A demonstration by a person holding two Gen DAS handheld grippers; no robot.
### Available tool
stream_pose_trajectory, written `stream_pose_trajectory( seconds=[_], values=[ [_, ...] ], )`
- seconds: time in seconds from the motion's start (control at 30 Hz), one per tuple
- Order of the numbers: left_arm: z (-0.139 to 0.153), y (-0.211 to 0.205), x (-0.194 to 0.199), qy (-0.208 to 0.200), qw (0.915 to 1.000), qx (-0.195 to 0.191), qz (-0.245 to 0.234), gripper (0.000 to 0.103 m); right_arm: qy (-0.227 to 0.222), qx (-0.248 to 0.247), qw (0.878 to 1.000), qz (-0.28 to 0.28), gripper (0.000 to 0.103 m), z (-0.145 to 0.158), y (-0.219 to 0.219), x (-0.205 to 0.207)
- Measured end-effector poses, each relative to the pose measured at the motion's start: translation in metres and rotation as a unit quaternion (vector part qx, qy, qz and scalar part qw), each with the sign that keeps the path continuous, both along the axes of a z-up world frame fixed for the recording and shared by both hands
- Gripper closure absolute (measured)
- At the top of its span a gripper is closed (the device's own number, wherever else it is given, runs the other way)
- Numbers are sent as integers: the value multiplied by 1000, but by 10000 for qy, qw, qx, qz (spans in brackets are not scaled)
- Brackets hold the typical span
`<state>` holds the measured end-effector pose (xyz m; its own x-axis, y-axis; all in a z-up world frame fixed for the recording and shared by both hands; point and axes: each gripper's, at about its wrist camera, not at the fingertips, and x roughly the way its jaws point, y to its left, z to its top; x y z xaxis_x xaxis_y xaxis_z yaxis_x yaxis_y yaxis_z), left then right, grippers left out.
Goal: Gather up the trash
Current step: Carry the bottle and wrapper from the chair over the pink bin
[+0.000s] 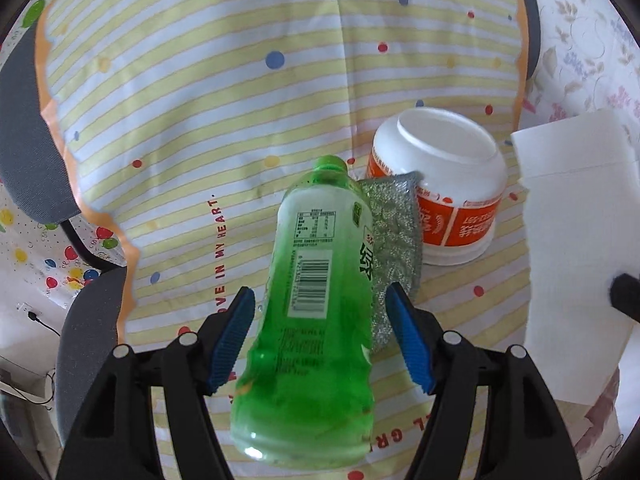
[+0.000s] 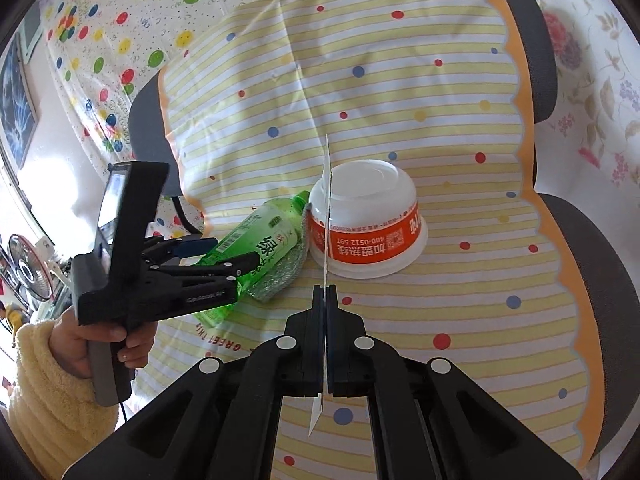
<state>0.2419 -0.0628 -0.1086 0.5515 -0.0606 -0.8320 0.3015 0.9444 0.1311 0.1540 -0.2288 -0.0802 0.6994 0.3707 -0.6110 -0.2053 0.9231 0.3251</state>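
Observation:
A green plastic bottle lies on the striped cloth, its cap pointing away from me. My left gripper is open and straddles the bottle, with a small gap at each blue pad. In the right wrist view the left gripper sits over the bottle. My right gripper is shut on a white paper sheet, seen edge-on. The same sheet shows broad at the right of the left wrist view. A silver scouring sponge lies against the bottle.
An upturned white and orange bowl stands just right of the bottle and touches the sponge. The yellow striped cloth covers grey chair seats. A hand in a cream fluffy sleeve holds the left gripper.

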Motion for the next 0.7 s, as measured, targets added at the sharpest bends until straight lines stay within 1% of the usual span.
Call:
stream_pose_trajectory(
  seconds=[0.07,0.13,0.2,0.27,0.33,0.4,0.47,0.5,0.6,0.7],
  values=[
    [-7,-4,6,100,9999,119,1,38,20,77,10000,-19,102,-2,-4,0],
    [-11,-5,12,123,9997,218,82,44,27,101,9999,-59,102,-2,-6,0],
    [-9,-2,12,78,9998,114,162,45,10,94,9999,-83,102,-2,-7,-3],
    [-3,0,6,-79,9997,-5,211,46,-24,73,9999,-107,102,-1,-8,-6],
    [7,7,-10,-331,9990,-165,230,46,-66,72,9999,-131,102,1,-9,-9],
    [20,16,-28,-507,9973,-443,297,46,-143,103,9997,-173,102,4,-11,-15],
    [36,27,-56,-666,9935,-833,385,46,-204,140,9995,-215,102,7,-13,-21],
    [42,30,-68,-727,9921,-939,398,46,-239,147,9993,-234,102,9,-13,-25],
    [56,33,-107,-939,9884,-1127,393,46,-315,134,9991,-268,102,12,-12,-36],
    [61,29,-137,-1055,9865,-1218,298,45,-345,183,9988,-304,102,14,-14,-53]
  ],
)
